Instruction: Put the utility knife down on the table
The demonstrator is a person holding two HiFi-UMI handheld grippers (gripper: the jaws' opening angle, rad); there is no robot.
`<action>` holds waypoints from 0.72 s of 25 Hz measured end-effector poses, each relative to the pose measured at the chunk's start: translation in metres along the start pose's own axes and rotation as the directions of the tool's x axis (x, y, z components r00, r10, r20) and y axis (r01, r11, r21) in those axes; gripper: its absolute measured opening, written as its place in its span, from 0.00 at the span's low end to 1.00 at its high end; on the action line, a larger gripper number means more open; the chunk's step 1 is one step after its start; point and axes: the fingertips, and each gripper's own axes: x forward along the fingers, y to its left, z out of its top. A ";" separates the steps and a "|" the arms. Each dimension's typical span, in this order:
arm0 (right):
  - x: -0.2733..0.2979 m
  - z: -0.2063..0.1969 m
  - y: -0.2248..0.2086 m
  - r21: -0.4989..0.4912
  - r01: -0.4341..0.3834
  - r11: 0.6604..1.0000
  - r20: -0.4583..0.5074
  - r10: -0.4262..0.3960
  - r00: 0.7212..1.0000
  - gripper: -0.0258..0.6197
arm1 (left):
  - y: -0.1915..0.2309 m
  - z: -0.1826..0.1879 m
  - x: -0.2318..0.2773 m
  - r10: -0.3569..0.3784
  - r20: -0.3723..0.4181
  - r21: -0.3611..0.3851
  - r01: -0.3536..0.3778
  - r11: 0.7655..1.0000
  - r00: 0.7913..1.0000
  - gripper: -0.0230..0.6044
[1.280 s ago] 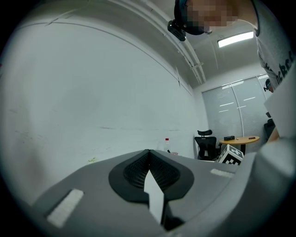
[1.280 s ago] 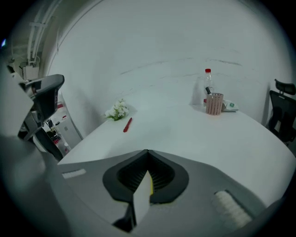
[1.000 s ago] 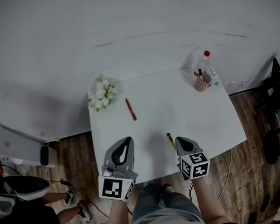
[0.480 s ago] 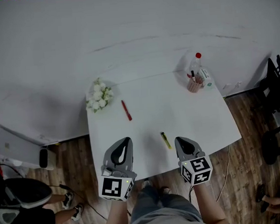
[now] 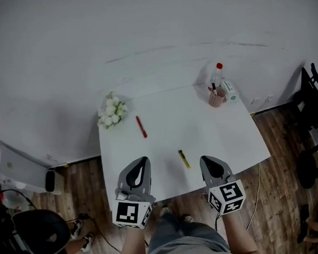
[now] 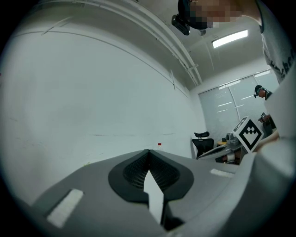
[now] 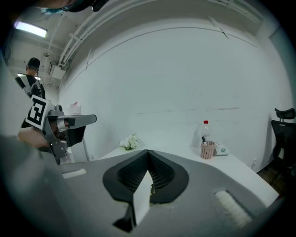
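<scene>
The yellow utility knife [image 5: 183, 159] lies flat on the white table [image 5: 230, 135], near its front edge, with nothing touching it. My right gripper [image 5: 205, 159] hovers just right of the knife, shut and empty, tips apart from it. My left gripper [image 5: 144, 159] hangs over the table's front left part, also shut with nothing held. In the right gripper view [image 7: 148, 151] the jaws meet at the tip and the knife is hidden below them. The left gripper view [image 6: 148, 151] shows closed jaws against the white wall.
A red pen [image 5: 141, 126] lies left of centre, a white flower bunch [image 5: 110, 112] at the back left corner. At the back right stand a pen cup [image 5: 215, 97], a red-capped bottle [image 5: 217, 71] and a small box [image 5: 230, 90]. Black chairs [image 5: 311, 97] stand to the right.
The knife now lies farther from my right gripper, which was right beside it a second ago. Both grippers have drawn back toward the table's front edge, and the view has shifted back.
</scene>
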 end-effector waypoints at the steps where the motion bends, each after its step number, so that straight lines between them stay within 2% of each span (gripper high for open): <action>1: -0.003 0.003 0.000 0.000 -0.003 1.000 0.012 0.003 1.000 0.04 | -0.001 0.001 -0.001 0.001 0.002 0.000 -0.001 1.000 1.000 0.04; 18: -0.046 0.043 0.008 -0.028 -0.047 0.998 0.186 0.052 0.981 0.04 | -0.023 0.016 -0.016 0.024 0.032 0.010 -0.025 1.000 0.999 0.04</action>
